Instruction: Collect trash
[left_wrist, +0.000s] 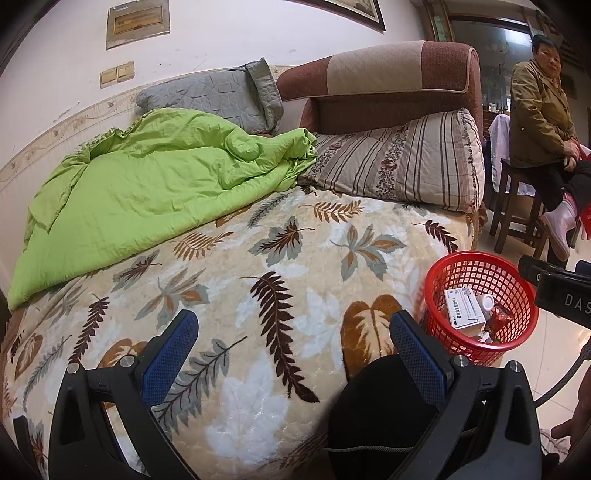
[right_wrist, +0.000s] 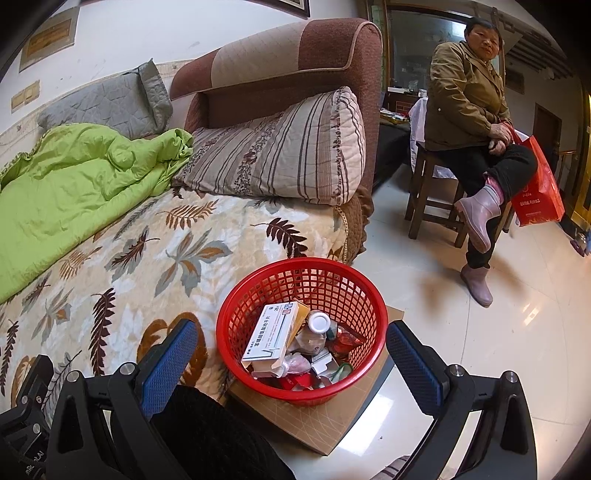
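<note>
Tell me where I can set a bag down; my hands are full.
Free: the leaf-print blanket between the green quilt and red basket, and tiled floor right of the basket. Crowded: the basket itself, full of trash.

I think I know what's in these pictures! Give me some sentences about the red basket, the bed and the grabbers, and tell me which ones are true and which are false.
1. The red basket stands on a piece of cardboard on the floor. True.
2. The basket is empty. False: it holds a white medicine box, a bottle with a white cap and wrappers.
3. The left gripper is squeezing a piece of trash. False: its jaws are apart with nothing between them.
4. The right gripper is open too. True.
5. A green quilt lies crumpled on the leaf-pattern blanket. True.
6. The striped pillow is inside the basket. False: it leans against the sofa arm.
</note>
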